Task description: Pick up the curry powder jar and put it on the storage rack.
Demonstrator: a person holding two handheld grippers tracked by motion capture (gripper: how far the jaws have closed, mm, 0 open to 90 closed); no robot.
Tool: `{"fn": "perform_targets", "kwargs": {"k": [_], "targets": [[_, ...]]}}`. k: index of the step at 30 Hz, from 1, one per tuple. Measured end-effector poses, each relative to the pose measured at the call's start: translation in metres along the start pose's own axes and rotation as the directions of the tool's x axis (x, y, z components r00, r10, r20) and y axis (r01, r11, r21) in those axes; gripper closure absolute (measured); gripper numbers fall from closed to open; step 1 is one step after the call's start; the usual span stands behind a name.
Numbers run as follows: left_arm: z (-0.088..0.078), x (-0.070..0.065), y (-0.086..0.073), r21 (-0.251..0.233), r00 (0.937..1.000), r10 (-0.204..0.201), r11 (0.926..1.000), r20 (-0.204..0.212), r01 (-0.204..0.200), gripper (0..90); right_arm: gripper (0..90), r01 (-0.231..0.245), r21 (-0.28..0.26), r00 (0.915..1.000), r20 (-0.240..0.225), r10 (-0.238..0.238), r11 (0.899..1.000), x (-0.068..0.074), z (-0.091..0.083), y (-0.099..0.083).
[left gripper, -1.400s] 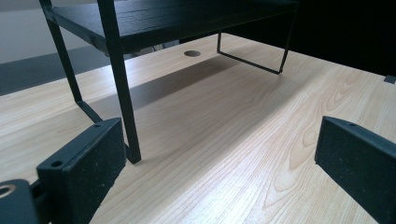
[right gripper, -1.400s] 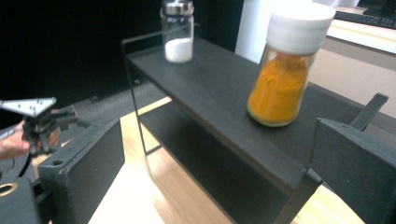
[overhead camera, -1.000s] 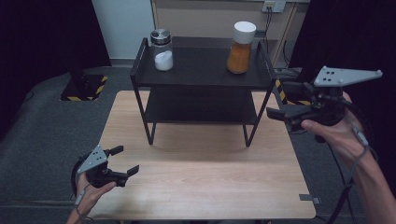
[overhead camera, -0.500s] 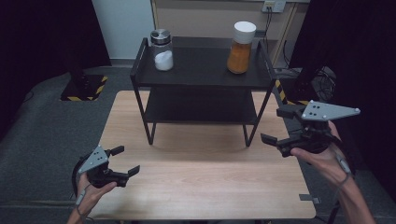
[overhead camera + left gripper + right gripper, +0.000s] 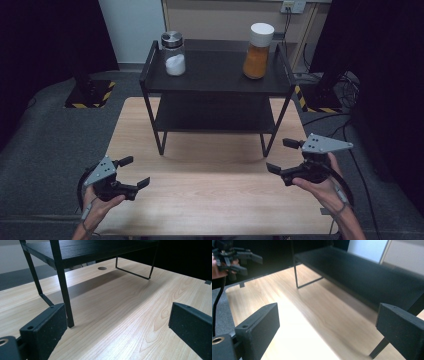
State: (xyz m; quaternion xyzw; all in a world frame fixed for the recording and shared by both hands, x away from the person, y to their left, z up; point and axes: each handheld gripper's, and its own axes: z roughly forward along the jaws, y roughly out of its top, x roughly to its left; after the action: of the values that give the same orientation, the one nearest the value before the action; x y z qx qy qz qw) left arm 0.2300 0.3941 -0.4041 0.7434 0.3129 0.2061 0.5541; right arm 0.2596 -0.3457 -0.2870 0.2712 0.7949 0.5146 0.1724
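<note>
Fingers of the right gripper are seen spread wide, nothing between them; in the right gripper view only bare wood and the rack's lower shelf lie beyond the two black pads. Fingers of the left gripper are likewise released and empty, held low over the near left part of the wooden surface, with the rack's front leg just past the left pad in the left gripper view. Compared with the earlier high views, the right gripper is found lower, brought down from beside the rack's top to just above the surface at the right front leg; the left one is unchanged. Nothing is grasped or touched. Farther out, a black two-tier rack stands at the back of the surface. On its top shelf two jars are set well apart: a glass jar of white powder with a metal lid at the left, and a jar of orange powder with a white cap at the right. The step is judged to be a ready stance before any reach. For the next move, a lift to the top shelf would be called for, fingers kept wide to span a jar's body.
</note>
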Motion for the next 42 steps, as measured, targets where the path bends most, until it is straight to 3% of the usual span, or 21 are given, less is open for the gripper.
{"fn": "perform_targets", "kwargs": {"k": [5,13,23,42], "targets": [[-0.001,0.000,0.000,-0.003,1.0000,0.000,1.0000,-0.005,0.000,0.6,5.5,-0.035,0.006,0.9994,0.003,0.035,0.999,0.002,0.009,-0.020],[-0.001,-0.001,0.000,-0.002,1.0000,0.002,1.0000,-0.005,-0.002,0.6,5.5,-0.072,0.003,0.9963,0.048,0.071,0.997,0.012,0.019,-0.053],[-0.001,-0.002,0.000,-0.007,0.9999,0.006,1.0000,-0.009,-0.006,0.6,5.5,-0.052,0.008,0.9931,0.106,0.050,0.999,0.026,0.021,-0.069],[-0.003,-0.004,-0.002,-0.028,0.9999,0.012,0.9995,-0.012,-0.013,0.7,5.3,-0.066,0.020,0.9924,0.105,0.064,0.998,0.031,0.024,-0.089]]}}
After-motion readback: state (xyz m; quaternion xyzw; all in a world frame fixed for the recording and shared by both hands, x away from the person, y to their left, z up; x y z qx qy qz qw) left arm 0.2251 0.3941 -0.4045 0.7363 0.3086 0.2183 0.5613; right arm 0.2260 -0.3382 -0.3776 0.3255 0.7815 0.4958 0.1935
